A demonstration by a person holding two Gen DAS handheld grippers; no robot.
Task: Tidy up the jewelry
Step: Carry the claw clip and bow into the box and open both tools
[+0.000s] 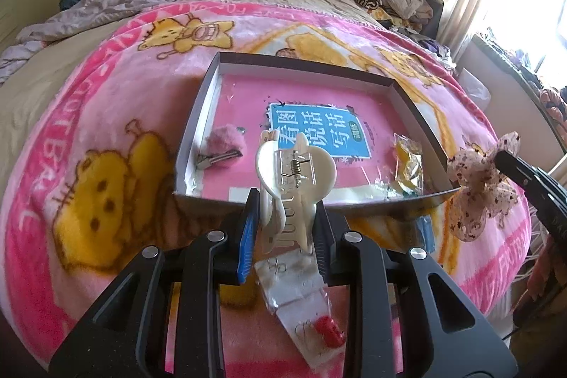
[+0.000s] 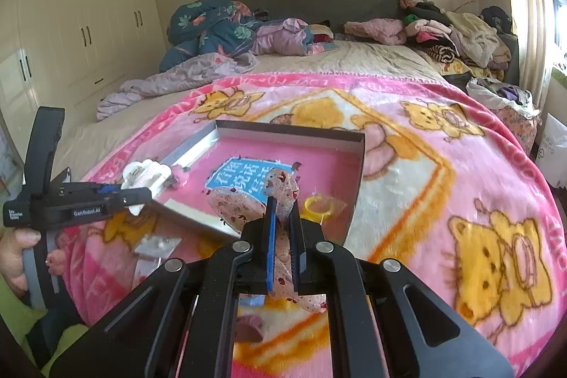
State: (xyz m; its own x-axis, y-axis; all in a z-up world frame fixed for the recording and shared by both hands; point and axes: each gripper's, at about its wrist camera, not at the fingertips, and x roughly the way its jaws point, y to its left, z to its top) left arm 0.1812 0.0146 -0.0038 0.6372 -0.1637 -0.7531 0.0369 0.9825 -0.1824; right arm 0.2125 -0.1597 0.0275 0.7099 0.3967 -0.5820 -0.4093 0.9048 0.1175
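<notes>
A shallow box [image 1: 207,94] with a pink book inside lies on the pink blanket; it also shows in the right wrist view [image 2: 356,172]. My left gripper [image 1: 285,201] is shut on a white claw hair clip [image 1: 294,169], held just before the box's near edge. My right gripper [image 2: 282,209] is shut on a speckled pink fabric bow [image 2: 248,204], over the box's near edge; the bow shows at the right of the left wrist view [image 1: 478,190]. Inside the box lie a fluffy pink hair clip [image 1: 223,147] and a yellow item in clear wrap [image 1: 409,165].
A clear packet with a red piece [image 1: 304,300] lies on the blanket [image 1: 88,130] under my left gripper. Another small packet [image 2: 157,245] lies left of the box. Piled clothes [image 2: 453,38] and bedding [image 2: 212,27] fill the far end of the bed. Wardrobes [image 2: 71,23] stand left.
</notes>
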